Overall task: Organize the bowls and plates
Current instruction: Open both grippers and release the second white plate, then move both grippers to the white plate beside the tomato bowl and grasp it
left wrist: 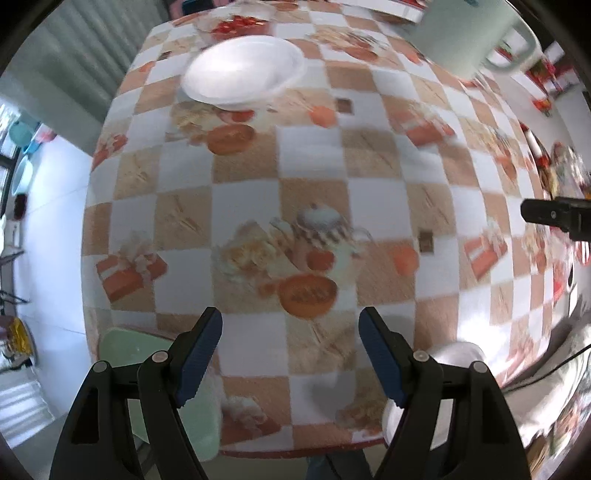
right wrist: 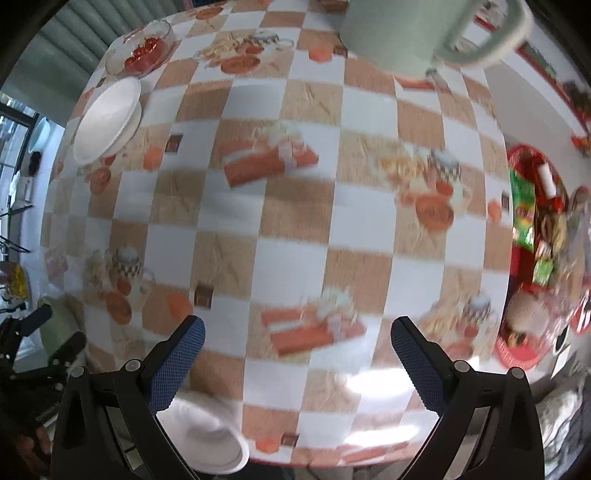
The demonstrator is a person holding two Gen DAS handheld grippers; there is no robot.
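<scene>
Checked tablecloth (left wrist: 314, 177) covers the table; white plates (left wrist: 243, 72) at 11 o'clock, green mug (left wrist: 469, 33) at 1. Both grippers (left wrist: 290, 354) (right wrist: 297, 363) released, empty.

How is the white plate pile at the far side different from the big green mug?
The white plate pile is low, wide and flat; the green mug stands tall. The plates are bright white, the mug pale green. The mug has a looped handle at its side; the plates have none. Both sit on the checkered tablecloth at the far end, apart from each other, and neither gripper is touching them.
</scene>
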